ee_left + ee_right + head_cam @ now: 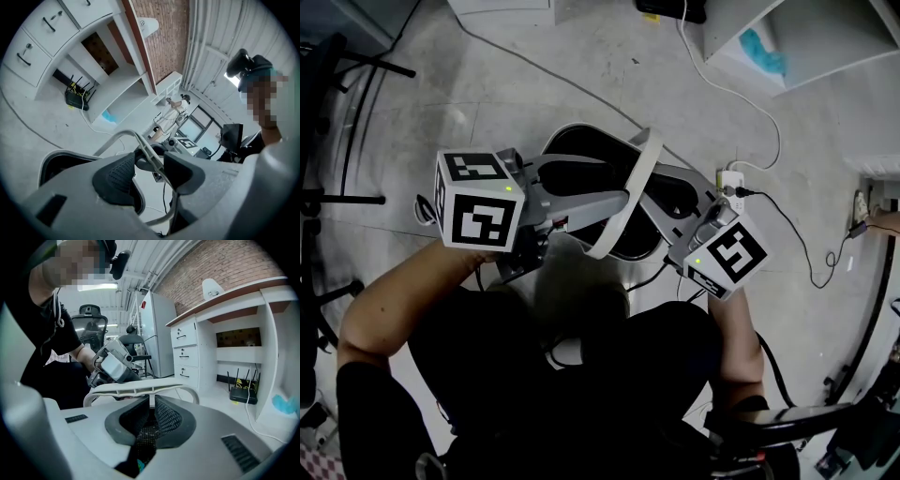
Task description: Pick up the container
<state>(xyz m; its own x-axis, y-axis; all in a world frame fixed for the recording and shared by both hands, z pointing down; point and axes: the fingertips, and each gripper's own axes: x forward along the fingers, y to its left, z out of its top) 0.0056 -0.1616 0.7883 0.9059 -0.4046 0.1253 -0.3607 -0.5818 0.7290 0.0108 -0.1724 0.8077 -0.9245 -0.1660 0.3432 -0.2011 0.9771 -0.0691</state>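
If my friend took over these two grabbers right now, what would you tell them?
Left gripper: fingers open; the white handle runs between them, not pinched.
Right gripper: fingers shut on that handle.
The black container is below both grippers with its handle raised. I can't tell if it is off the floor.
Done: handle caught.
Left: lift the container up.

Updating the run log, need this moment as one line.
left gripper: open, handle between jaws | right gripper: closed at bin rim | lift: cannot tell
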